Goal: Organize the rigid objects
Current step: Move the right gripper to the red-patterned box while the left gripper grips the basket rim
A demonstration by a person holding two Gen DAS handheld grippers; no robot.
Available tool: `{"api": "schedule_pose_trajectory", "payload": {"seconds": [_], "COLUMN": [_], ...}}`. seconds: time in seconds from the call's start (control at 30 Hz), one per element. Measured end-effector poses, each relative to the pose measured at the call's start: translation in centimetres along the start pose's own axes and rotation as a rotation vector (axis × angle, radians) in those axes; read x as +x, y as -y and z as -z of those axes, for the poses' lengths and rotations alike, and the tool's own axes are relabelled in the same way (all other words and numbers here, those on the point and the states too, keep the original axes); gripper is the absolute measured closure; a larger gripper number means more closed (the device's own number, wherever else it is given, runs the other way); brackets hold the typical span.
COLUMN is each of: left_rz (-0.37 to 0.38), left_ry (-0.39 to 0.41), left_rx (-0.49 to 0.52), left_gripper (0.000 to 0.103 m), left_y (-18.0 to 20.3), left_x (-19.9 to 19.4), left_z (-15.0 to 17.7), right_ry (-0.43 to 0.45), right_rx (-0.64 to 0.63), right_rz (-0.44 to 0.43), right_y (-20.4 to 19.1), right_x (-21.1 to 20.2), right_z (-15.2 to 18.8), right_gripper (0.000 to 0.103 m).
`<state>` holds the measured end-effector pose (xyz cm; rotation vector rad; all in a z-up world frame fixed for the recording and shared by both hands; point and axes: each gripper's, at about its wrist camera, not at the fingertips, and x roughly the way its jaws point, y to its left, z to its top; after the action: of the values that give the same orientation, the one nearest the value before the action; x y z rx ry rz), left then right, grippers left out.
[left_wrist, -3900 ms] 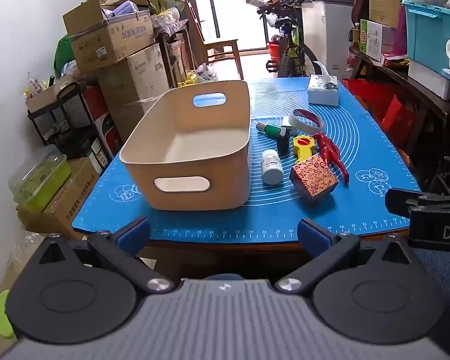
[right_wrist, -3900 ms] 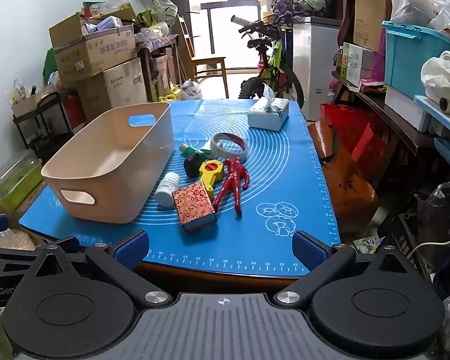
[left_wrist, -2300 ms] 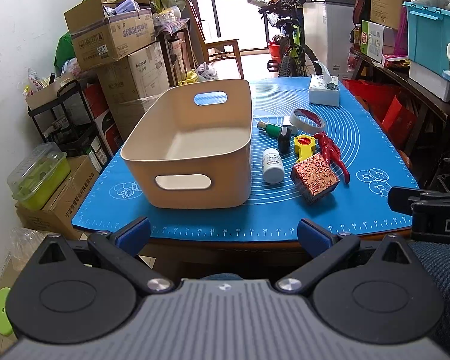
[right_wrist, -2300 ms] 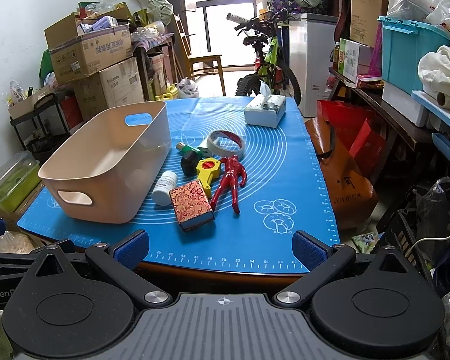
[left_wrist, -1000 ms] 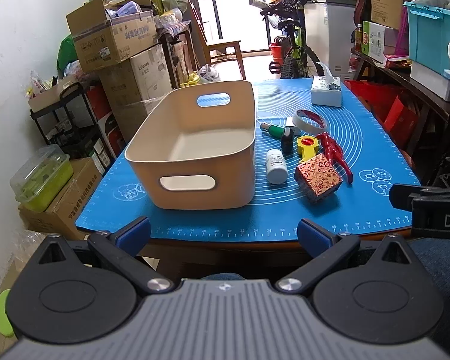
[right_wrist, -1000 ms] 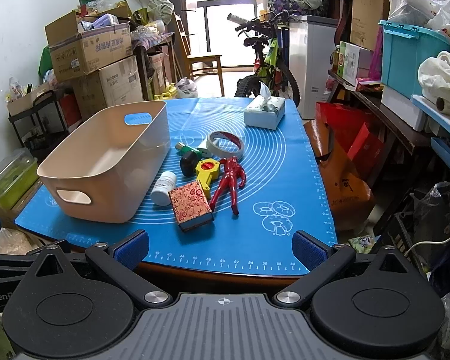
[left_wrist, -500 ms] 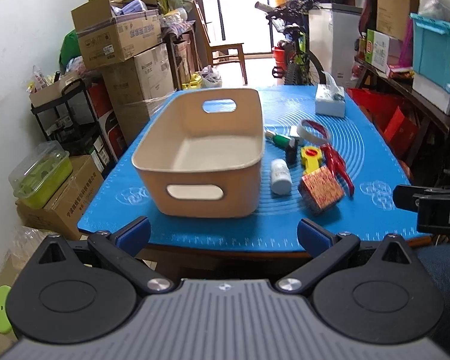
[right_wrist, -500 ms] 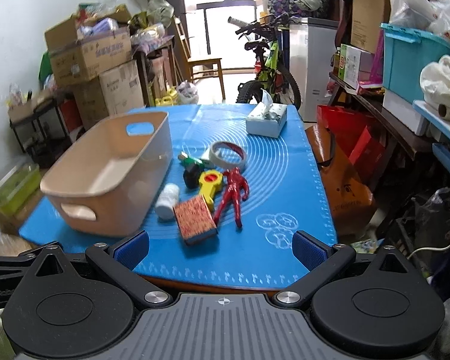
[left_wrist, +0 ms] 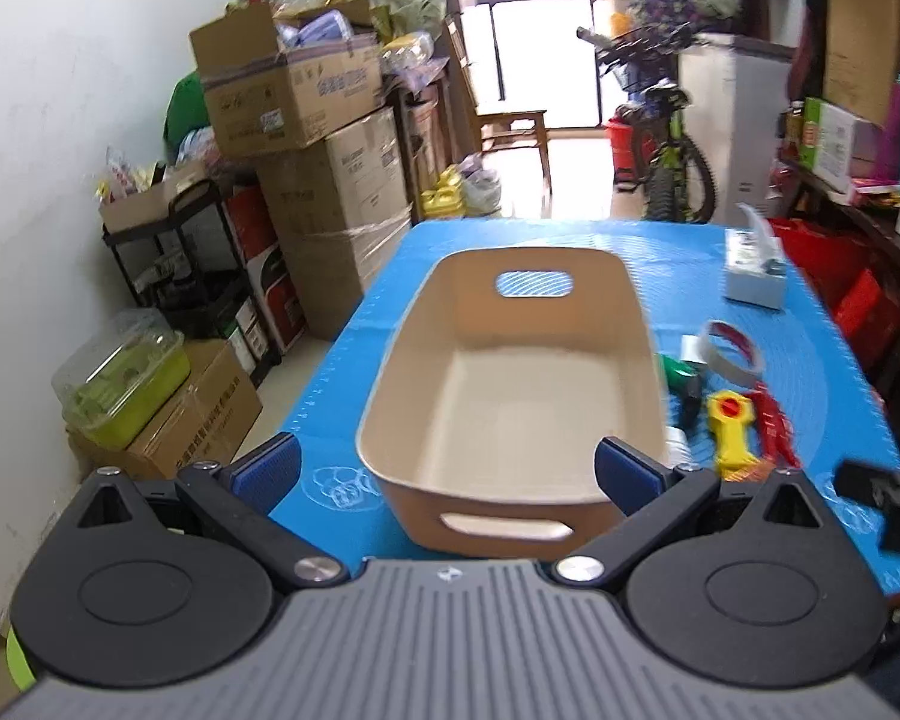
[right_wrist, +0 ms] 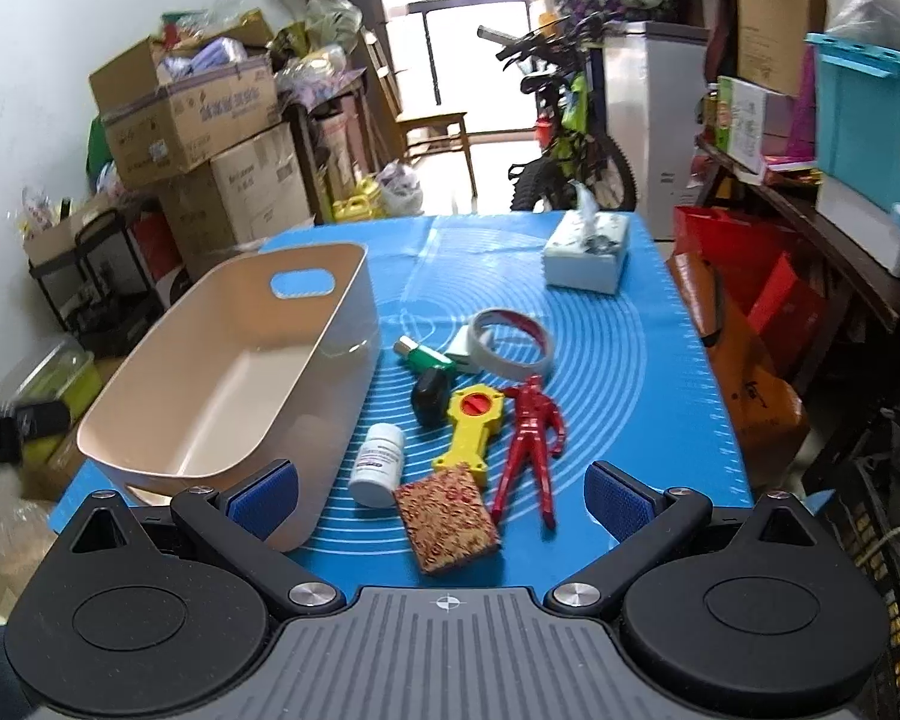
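Observation:
An empty beige bin (left_wrist: 510, 396) (right_wrist: 222, 384) stands on the blue mat (right_wrist: 630, 372). Right of it lie a white pill bottle (right_wrist: 378, 465), a red patterned box (right_wrist: 447, 516), a yellow tool (right_wrist: 471, 426), a red figure (right_wrist: 531, 441), a black and green item (right_wrist: 429, 378) and a tape roll (right_wrist: 513, 342). My left gripper (left_wrist: 447, 474) is open and empty above the bin's near end. My right gripper (right_wrist: 441, 495) is open and empty, just above the red box and the bottle.
A tissue box (right_wrist: 585, 252) sits at the mat's far right. Cardboard boxes (left_wrist: 330, 168) and a black shelf (left_wrist: 180, 276) stand left of the table. A bicycle (right_wrist: 570, 150) stands behind it. Red bags (right_wrist: 750, 294) and a cluttered shelf (right_wrist: 834, 138) are on the right.
Both grippers have risen and moved forward over the table. The left one now looks down into the bin. The right one has closed in on the loose objects. Nothing on the mat has moved.

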<state>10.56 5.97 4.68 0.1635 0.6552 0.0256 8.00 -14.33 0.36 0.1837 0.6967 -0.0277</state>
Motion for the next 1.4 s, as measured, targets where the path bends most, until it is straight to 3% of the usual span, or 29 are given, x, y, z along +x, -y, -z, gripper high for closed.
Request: {"api": "schedule_pose_trajectory", "payload": {"seconds": [0.13,0.37,0.5,0.63,0.7,0.93,1.13,1.4], "left_rz": [0.024,-0.005,-0.039,-0.031,-0.019,0.006,0.03,0.105], "left_ry": [-0.079,-0.187,-0.34,-0.389,-0.418,-0.457,-0.487,-0.475], "left_rx": [-0.03,-0.073,-0.081,-0.119,-0.141,-0.2,-0.221,-0.196], "left_gripper": [0.0,0.001,0.002,0.003,0.019,0.03,0.054,0.081], "left_y": [-2.3,-6.4,-7.8,-8.5,-8.5,-8.1,-7.6,-7.1], "left_x": [3.9,10.6,14.2,15.9,16.8,18.5,19.6,19.5], "left_z": [-1.1,-1.4,-1.1,-1.0,-1.1,-1.7,-1.7,-1.3], "right_ry": [-0.048,-0.144,-0.199,-0.258,-0.27,-0.317,-0.307,-0.305], "right_rx": [-0.031,-0.051,-0.032,-0.013,-0.018,-0.031,-0.048,-0.079], "right_rz": [-0.012,0.0,0.013,0.019,0.026,0.044,0.07,0.08], "right_y": [-1.3,-1.8,-1.2,-0.6,-0.5,-0.5,-0.6,-0.9], "right_x": [3.2,8.4,10.4,12.0,12.5,14.1,14.6,15.2], "right_z": [-0.3,0.2,0.4,0.7,0.7,0.9,0.9,0.8], "right_gripper": [0.002,0.002,0.002,0.002,0.002,0.002,0.003,0.025]}}
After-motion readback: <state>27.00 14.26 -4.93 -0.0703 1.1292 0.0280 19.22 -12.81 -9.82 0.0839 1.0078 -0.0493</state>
